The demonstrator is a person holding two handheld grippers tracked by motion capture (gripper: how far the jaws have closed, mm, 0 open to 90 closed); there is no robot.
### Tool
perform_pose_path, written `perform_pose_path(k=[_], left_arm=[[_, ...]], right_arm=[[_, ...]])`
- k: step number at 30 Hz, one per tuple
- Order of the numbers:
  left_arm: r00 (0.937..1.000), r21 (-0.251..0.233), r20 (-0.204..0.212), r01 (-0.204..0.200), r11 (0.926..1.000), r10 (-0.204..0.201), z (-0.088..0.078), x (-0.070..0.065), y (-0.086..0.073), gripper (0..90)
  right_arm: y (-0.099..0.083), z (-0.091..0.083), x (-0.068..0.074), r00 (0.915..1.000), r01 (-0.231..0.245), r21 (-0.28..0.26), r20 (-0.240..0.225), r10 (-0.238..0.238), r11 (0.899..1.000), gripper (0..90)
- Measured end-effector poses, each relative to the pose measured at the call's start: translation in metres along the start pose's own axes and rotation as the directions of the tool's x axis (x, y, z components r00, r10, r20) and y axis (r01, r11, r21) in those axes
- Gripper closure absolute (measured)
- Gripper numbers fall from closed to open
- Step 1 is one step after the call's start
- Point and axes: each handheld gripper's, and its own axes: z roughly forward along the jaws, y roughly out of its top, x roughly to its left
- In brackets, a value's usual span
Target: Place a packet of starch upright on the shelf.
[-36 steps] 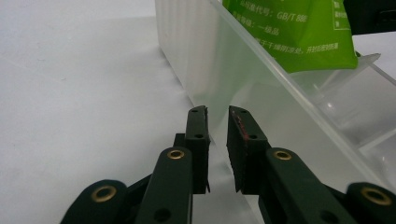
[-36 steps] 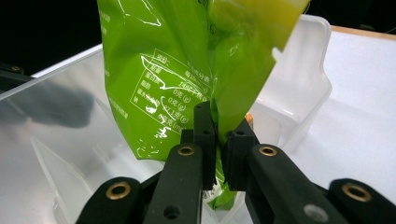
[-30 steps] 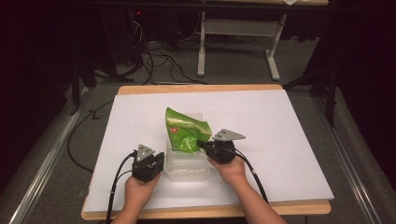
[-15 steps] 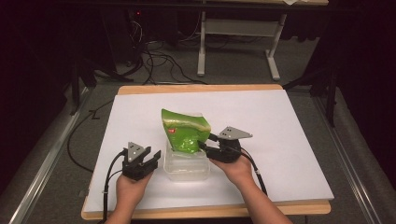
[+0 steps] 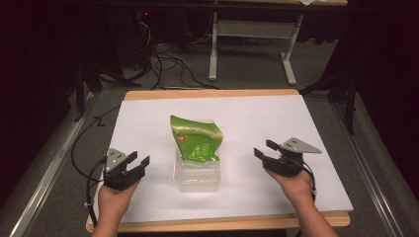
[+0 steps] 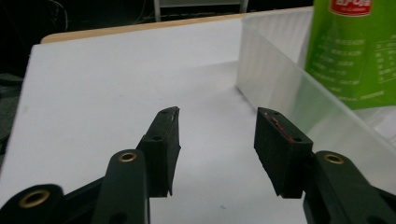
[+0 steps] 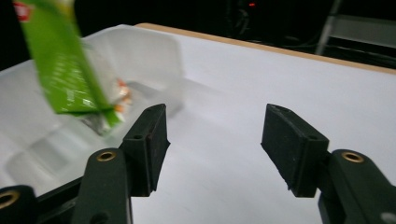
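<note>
Green pouch (image 5: 196,138) is left standing tilted in the clear plastic container (image 5: 197,175) at mid-table, released by both grippers, whose jaws have just been opened with nothing between them: left gripper (image 5: 137,161) and right gripper (image 5: 264,148) have been drawn apart to either side, so the placing appears done.

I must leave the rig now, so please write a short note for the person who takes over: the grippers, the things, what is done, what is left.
Left gripper: open, nothing between the jaws, left of the clear container; they have just been opening.
Right gripper: open, holding nothing, right of the container; also just opened.
Green bag: stands tilted in the container, mid-table, touched by neither gripper.
Done: bag is in the container.
Left: probably nothing; check the bag sits steady.
</note>
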Motion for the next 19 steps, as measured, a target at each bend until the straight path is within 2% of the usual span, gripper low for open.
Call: perform_pose_path(k=[2,3,5,6,9,12,16,19], left_arm=[[0.9997,0.011,-0.015,0.017,0.9998,-0.017,0.001,0.005,-0.002,48.9],[0.999,0.018,-0.013,0.042,0.999,-0.042,0.003,0.007,-0.004,48.3],[0.9952,0.044,0.009,0.097,0.9943,-0.097,0.011,0.009,-0.008,48.3],[0.9944,0.062,0.013,0.104,0.9927,-0.105,0.015,0.008,-0.01,48.2],[0.995,0.076,0.016,0.097,0.9924,-0.098,0.02,0.001,-0.01,48.1],[0.9959,0.06,0.025,0.085,0.9946,-0.087,0.018,-0.003,-0.008,48.1],[0.9947,0.045,0.036,0.095,0.9945,-0.097,0.013,-0.003,-0.006,48.1],[0.9948,0.029,0.049,0.088,0.9957,-0.089,0.011,-0.006,-0.002,47.9]], right_arm=[[-0.013,-0.013,-0.015,0.999,-0.033,-0.01,0.028,0.033,0.999,39.6],[-0.019,-0.017,-0.022,0.9981,-0.049,-0.009,0.036,0.049,0.999,39.2],[-0.025,-0.019,-0.031,0.9963,-0.071,0.008,0.049,0.07,0.997,36.2],[-0.025,-0.018,-0.034,0.995,-0.074,0.008,0.067,0.073,0.997,35.5],[-0.023,-0.015,-0.034,0.9946,-0.074,-0.001,0.073,0.074,0.997,34.4],[-0.021,-0.013,-0.028,0.9973,-0.031,-0.003,0.066,0.031,1.0,34.2],[-0.022,-0.014,-0.024,0.9981,-0.024,0.002,0.056,0.024,1.0,34.2],[-0.022,-0.013,-0.023,0.9986,-0.026,0.001,0.046,0.026,1.0,32.8]])
